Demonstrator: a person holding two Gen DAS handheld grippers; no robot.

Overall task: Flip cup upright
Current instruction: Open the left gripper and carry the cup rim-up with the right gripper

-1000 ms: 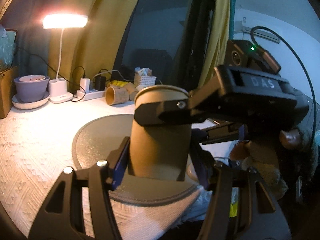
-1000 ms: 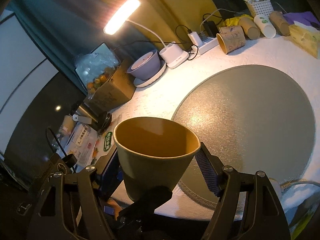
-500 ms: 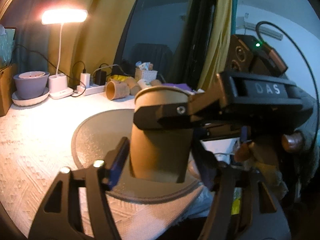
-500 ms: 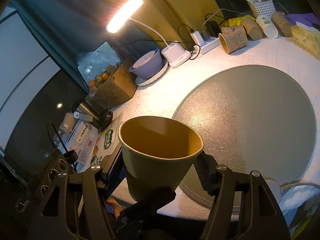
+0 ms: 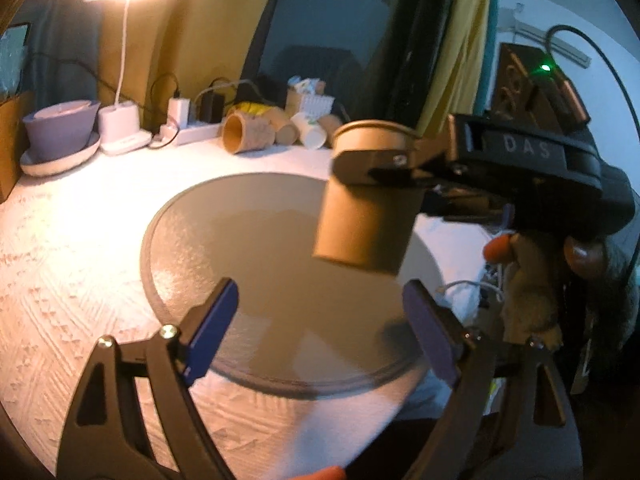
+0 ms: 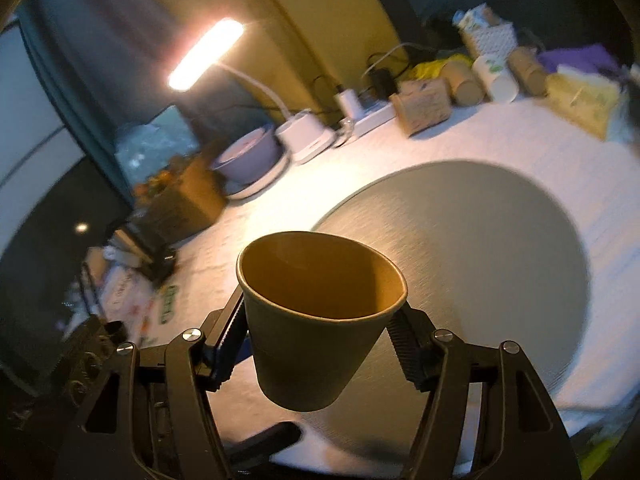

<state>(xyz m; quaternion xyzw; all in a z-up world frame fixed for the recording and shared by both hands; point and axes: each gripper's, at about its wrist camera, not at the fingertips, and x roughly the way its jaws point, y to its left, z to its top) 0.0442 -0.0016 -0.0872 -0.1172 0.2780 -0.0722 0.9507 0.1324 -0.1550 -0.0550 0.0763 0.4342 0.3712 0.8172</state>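
A brown paper cup is held mouth-up, slightly tilted, in my right gripper, which is shut on its sides above the near edge of the round grey mat. In the left wrist view the cup hangs in the air over the mat, pinched by the right gripper's black fingers. My left gripper is open and empty, below and in front of the cup, its blue pads apart from it.
A white textured cloth covers the table. At the back stand a lit desk lamp, a purple bowl on a plate, a power strip, several lying paper cups and a tissue pack.
My left gripper has opened and let go of the cup, drawing back. The right gripper now holds the cup alone, lifted clear of the mat and moved right.
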